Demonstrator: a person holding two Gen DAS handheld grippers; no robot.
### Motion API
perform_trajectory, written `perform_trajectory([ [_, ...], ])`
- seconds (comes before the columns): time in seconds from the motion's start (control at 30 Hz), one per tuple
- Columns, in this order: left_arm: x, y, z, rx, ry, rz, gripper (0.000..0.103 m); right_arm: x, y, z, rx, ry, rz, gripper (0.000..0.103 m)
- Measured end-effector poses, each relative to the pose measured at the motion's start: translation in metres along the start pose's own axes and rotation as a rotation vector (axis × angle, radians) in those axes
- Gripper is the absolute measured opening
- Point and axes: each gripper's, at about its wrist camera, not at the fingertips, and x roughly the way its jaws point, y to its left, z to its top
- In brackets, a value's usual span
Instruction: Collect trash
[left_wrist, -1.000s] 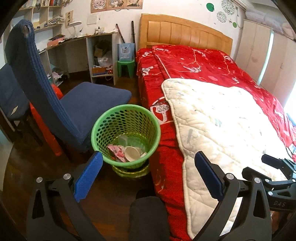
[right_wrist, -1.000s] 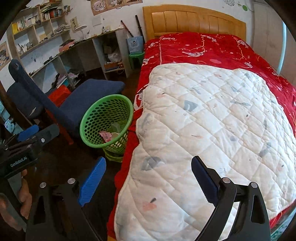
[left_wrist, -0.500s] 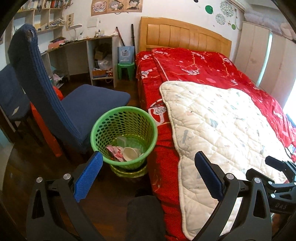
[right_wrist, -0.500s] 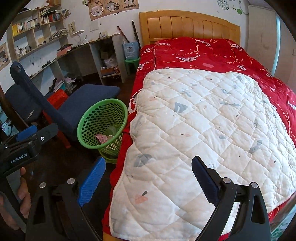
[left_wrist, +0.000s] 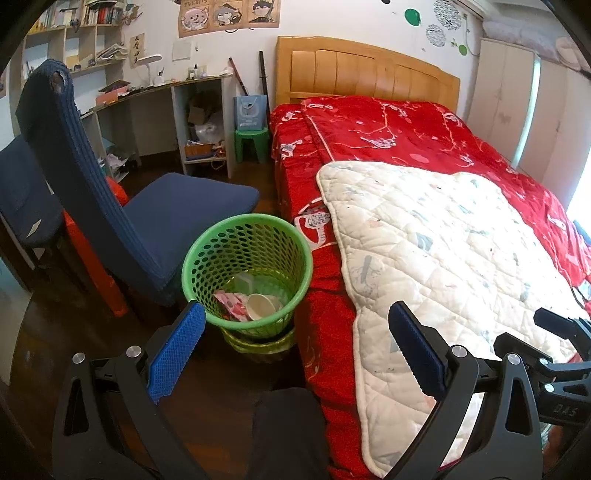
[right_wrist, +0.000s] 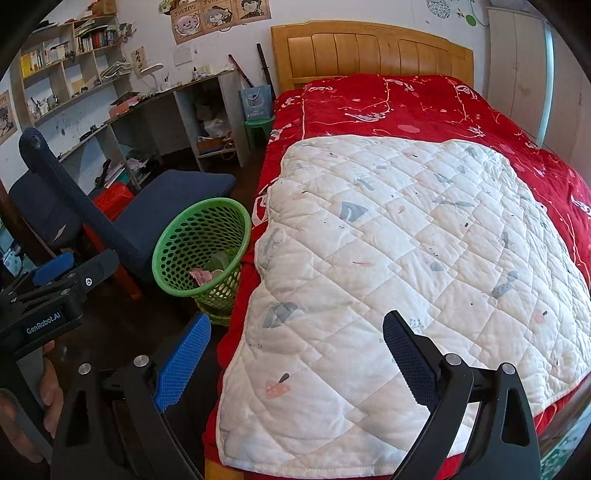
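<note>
Room: bedroom, dark wood floor, red bedspread (left_wrist: 388, 125) with a white quilt (left_wrist: 443, 251) laid over it, desk and shelves along the far wall.

Left wrist view, bin: one green mesh basket (left_wrist: 295, 254) on the floor, touching the bed's side, just beside a blue chair (left_wrist: 155, 221); a second green basket seems nested under it.

Left wrist view, trash count: in the basket one white cup (left_wrist: 260, 305), one pink wrapper (left_wrist: 232, 304), one clear plastic piece, hard to make out.

Left wrist view, left gripper (left_wrist: 295, 347): jaws spread wide, nothing between them.

Left wrist view, change: basket sits slightly lower and smaller in frame than a second ago; more wall shows above. Camera has backed off a little.

Right wrist view, right gripper (right_wrist: 295, 354): jaws wide apart, empty, above the quilt's near edge.

Right wrist view, surfaces: quilt bare, no loose trash visible on bed or floor.

Right wrist view, other: left gripper's body at the frame's left edge, a hand (right_wrist: 48, 398) on it.

Right wrist view, change: same small retreat; basket farther off.

Meaning: likely collection is finished or nearly so.
</note>
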Motion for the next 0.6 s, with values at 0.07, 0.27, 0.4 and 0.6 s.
perform_trajectory([
  [0.07, -0.0002, 0.0002, 0.0001, -0.001, 0.000, 0.000, 0.098, 0.0002, -0.0001, -0.0002, -0.001, 0.002, -0.001, 0.091],
  [0.27, 0.0006, -0.0021, -0.0003, 0.003, 0.008, 0.000, 0.098, 0.0003, -0.0004, -0.0001, -0.001, 0.001, -0.002, 0.092],
  [0.4, 0.0025, -0.0028, -0.0007, 0.001, 0.014, 0.004, 0.098, -0.0006, -0.0005, -0.0010, 0.003, 0.004, -0.001, 0.092],
  [0.6, 0.0036, -0.0022, -0.0014, -0.003, 0.013, 0.009, 0.098, 0.0000, -0.0009, -0.0007, 0.003, 0.004, -0.001, 0.092],
])
